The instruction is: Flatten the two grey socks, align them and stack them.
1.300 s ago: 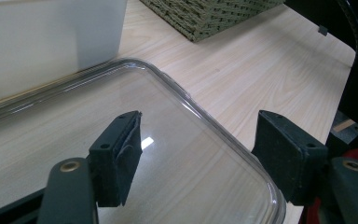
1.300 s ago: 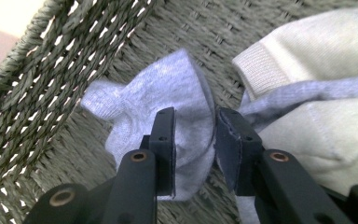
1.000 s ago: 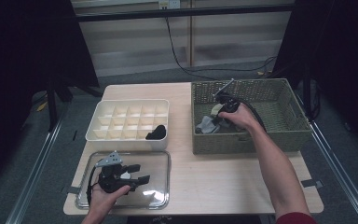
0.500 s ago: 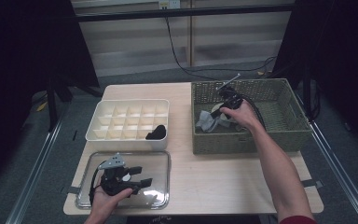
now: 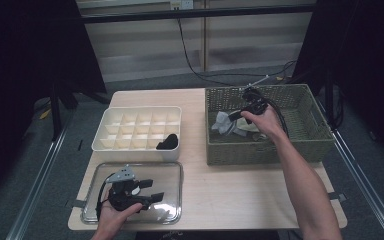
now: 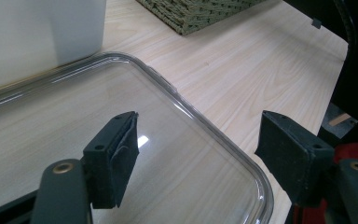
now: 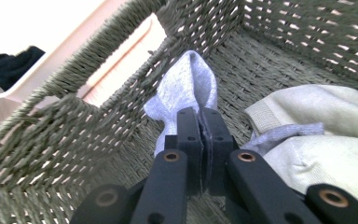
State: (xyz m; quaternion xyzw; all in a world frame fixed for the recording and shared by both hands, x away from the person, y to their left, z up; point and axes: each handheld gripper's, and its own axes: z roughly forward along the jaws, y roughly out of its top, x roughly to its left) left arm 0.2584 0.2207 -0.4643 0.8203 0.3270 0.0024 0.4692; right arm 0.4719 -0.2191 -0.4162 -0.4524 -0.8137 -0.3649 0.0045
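Inside the green wicker basket (image 5: pixel 310 145) my right gripper (image 5: pixel 236 117) is shut on a light grey sock (image 5: pixel 224 123) and holds it lifted off the basket floor. In the right gripper view the closed jaws pinch the grey sock (image 7: pixel 186 86), with a cream sock (image 7: pixel 317 140) lying to the right beneath it. My left gripper (image 5: pixel 152 192) rests low over the clear tray (image 5: pixel 175 170) at the front left, jaws open with nothing between them. The left gripper view has the tray's rim (image 6: pixel 223 135) under the open jaws.
A white divided box (image 5: pixel 137 127) sits behind the tray; a black sock (image 5: pixel 167 142) lies in its front right cell. Bare tabletop (image 5: pixel 245 190) stretches between the tray and the basket. Cables run behind the table's far edge.
My right gripper has risen with the grey sock, pulling it up from the pile in the basket. The left gripper has stayed over the tray.
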